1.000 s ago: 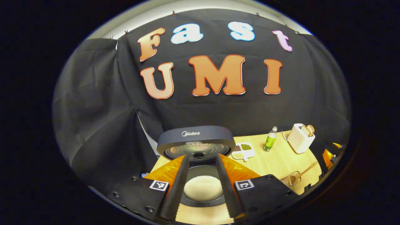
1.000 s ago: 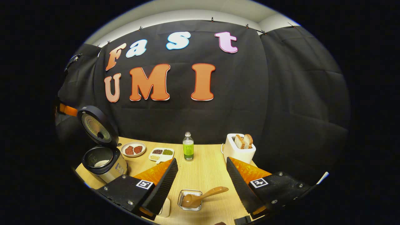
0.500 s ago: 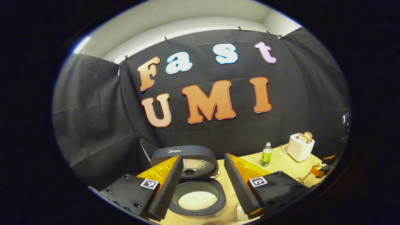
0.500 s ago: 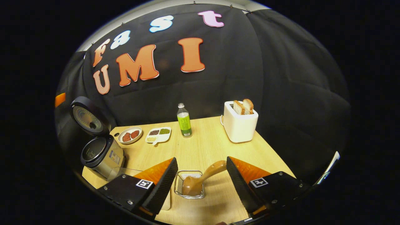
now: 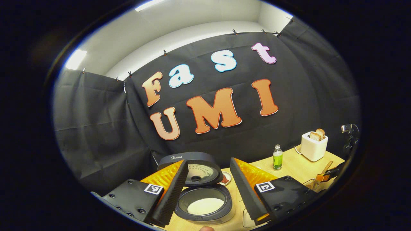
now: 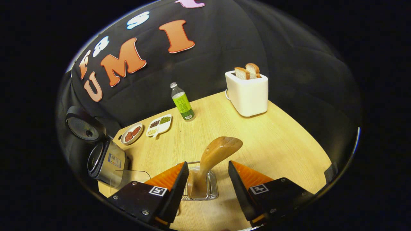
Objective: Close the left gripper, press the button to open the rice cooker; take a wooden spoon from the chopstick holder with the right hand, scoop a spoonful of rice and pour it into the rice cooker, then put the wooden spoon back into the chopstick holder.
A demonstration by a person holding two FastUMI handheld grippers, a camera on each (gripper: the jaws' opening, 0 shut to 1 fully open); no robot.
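The rice cooker stands open, its lid upright, with white rice in the pot. My left gripper hovers open above and in front of it, holding nothing. In the right gripper view, the wooden spoon stands bowl-down in the wire chopstick holder, its handle leaning up and away. My right gripper is open, one finger on each side of the spoon and holder, neither touching the spoon. The cooker sits at the left of that view.
A clear container stands beside the cooker. Farther back on the wooden table are a round plate, a divided dish of beans, a green bottle and a white toaster with bread.
My left gripper has drawn back and up from the open cooker. My right gripper has dropped toward the holder, and the spoon now stands between its fingers.
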